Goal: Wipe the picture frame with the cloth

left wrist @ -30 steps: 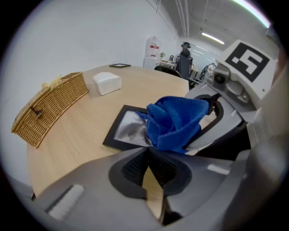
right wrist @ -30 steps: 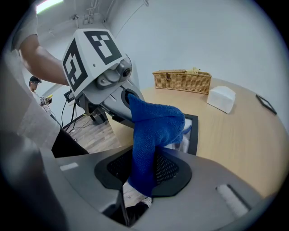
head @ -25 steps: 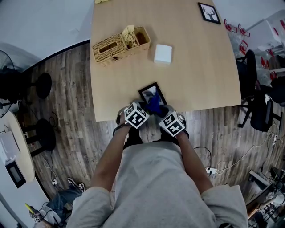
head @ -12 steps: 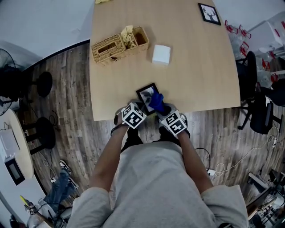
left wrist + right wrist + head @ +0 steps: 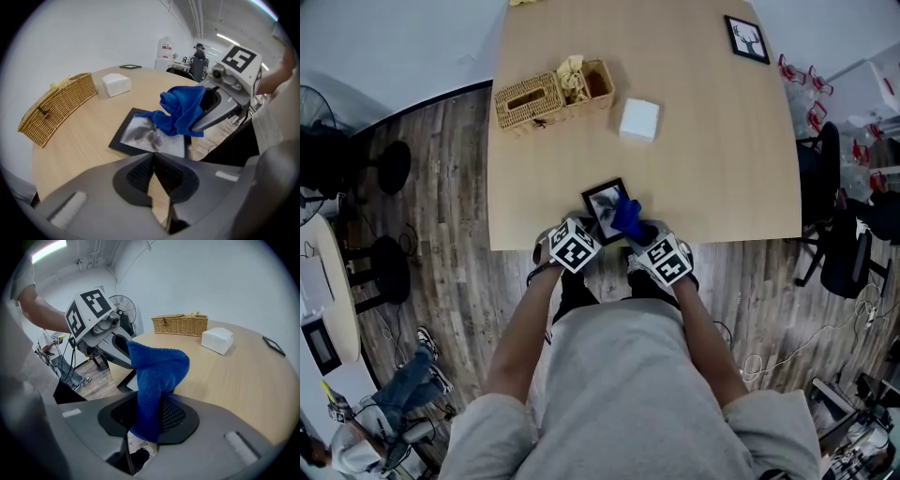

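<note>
Both forearms reach down to the near edge of 1 table, 2 grippers side by side. The left gripper is pinched together on nothing, just short of the picture frame lying flat there. The right gripper clamps 1 blue cloth, hanging over that frame. Farther off: 1 basket, a 2nd frame, 1 white box.

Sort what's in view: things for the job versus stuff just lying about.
Job: blue cloth, clamped in the right tongs; near picture frame.
Lying about: wicker basket; white box; far picture frame.
</note>
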A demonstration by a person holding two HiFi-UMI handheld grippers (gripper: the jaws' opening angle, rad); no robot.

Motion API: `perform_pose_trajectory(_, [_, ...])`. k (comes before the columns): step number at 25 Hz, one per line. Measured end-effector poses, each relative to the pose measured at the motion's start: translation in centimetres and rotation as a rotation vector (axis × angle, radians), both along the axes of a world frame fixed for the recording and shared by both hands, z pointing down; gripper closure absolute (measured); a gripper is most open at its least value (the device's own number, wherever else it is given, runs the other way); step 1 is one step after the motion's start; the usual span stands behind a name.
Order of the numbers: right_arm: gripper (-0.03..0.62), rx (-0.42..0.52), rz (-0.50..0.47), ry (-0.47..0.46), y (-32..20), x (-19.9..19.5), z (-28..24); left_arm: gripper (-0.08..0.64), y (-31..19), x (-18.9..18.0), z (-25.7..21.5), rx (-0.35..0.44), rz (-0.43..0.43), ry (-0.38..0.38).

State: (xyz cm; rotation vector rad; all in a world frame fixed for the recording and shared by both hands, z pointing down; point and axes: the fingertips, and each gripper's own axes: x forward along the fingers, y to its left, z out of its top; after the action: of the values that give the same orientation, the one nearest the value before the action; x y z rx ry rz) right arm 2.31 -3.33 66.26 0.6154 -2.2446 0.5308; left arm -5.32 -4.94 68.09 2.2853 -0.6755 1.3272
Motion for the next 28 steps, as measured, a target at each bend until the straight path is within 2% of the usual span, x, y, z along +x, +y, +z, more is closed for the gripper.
perform_pose_trajectory(8, [0.483,-0.01,0.007,0.008,-0.9,2.3,0.2,0.506,-0.1,-0.1,0.0,0.012,-0.052,0.0])
perform_pose_trajectory(14, [0.483,-0.005,-0.049,0.042,-0.8,1.9,0.9,0.507,-0.2,-0.4,0.0,0.031,-0.109,-0.008])
perform_pose_trajectory(18, [0.482,-0.035,-0.092,0.069,-0.5,1.8,1.5,0.508,-0.3,-0.4,0.0,0.055,-0.184,-0.003])
perform_pose_trajectory(23, [0.482,-0.059,-0.095,0.064,-0.6,1.6,1.5,0.508,-0.5,-0.8,-0.1,0.071,-0.307,0.008])
perform_pose_trajectory(28, [0.482,-0.011,-0.074,0.047,-1.0,2.4,0.7,0.508,-0.6,-0.7,-0.1,0.092,-0.394,0.015])
